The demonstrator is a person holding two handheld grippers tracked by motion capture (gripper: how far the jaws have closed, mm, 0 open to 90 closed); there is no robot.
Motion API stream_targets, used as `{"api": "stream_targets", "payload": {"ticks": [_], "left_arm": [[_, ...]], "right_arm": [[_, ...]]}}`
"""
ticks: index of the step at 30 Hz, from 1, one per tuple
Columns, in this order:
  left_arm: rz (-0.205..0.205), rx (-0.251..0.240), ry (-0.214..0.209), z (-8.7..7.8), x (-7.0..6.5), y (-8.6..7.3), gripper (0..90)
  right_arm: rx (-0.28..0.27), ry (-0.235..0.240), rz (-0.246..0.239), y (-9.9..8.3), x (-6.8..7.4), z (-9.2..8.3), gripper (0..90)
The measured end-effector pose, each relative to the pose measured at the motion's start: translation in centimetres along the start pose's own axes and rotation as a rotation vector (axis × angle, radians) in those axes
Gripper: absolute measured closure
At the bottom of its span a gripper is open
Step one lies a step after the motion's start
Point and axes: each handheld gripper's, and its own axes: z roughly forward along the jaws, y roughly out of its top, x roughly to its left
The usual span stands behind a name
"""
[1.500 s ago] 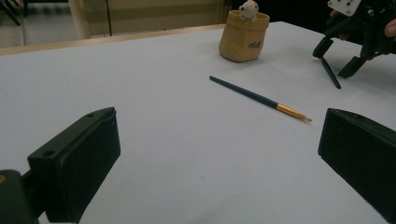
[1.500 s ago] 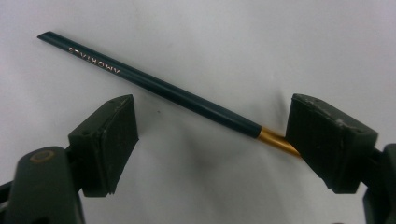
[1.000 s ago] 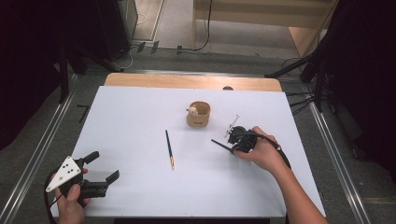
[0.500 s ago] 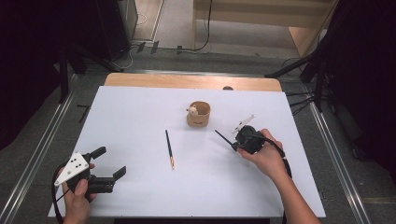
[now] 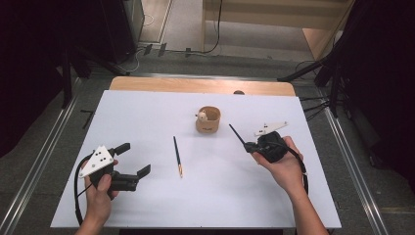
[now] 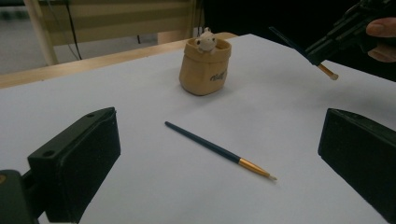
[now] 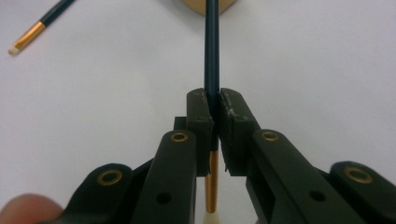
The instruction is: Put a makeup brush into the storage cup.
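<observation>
- The table (image 5: 147,117) carries a smooth, matt white sheet, with a bare wooden strip along its far edge.
- The loose brush (image 6: 217,150) has a glossy dark handle and a shiny gold metal ferrule.
- The tan pouch (image 6: 204,69) looks like matt ceramic.
- The right gripper (image 7: 215,100) is matt black plastic with brass rivets.

Dark-handled brush (image 7: 211,51) clamped, handle toward cup (image 5: 208,120).
</observation>
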Motion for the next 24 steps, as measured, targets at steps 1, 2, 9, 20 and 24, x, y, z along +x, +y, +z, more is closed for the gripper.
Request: {"api": "stream_targets", "payload": {"ticks": [1,2,9,20,24], "left_arm": [[-0.001,0.001,-0.008,0.3,-0.1,0.2,0.0],[-0.002,0.001,-0.011,0.6,-0.2,0.4,0.0],[-0.012,-0.011,-0.047,2.4,-0.7,1.9,0.0],[-0.013,-0.011,-0.114,4.1,-1.3,3.2,0.0],[-0.003,0.018,-0.148,4.8,-1.9,3.1,0.6]], "right_arm": [[-0.011,0.004,0.002,-0.1,0.0,-0.1,84.8],[-0.024,0.008,0.013,-0.1,0.0,-0.3,84.8],[-0.097,0.027,0.039,-0.5,0.5,-1.1,84.8],[-0.178,0.066,0.019,-0.7,2.3,-2.4,84.8],[-0.183,0.083,-0.026,-0.6,3.3,-2.5,84.8]]}}
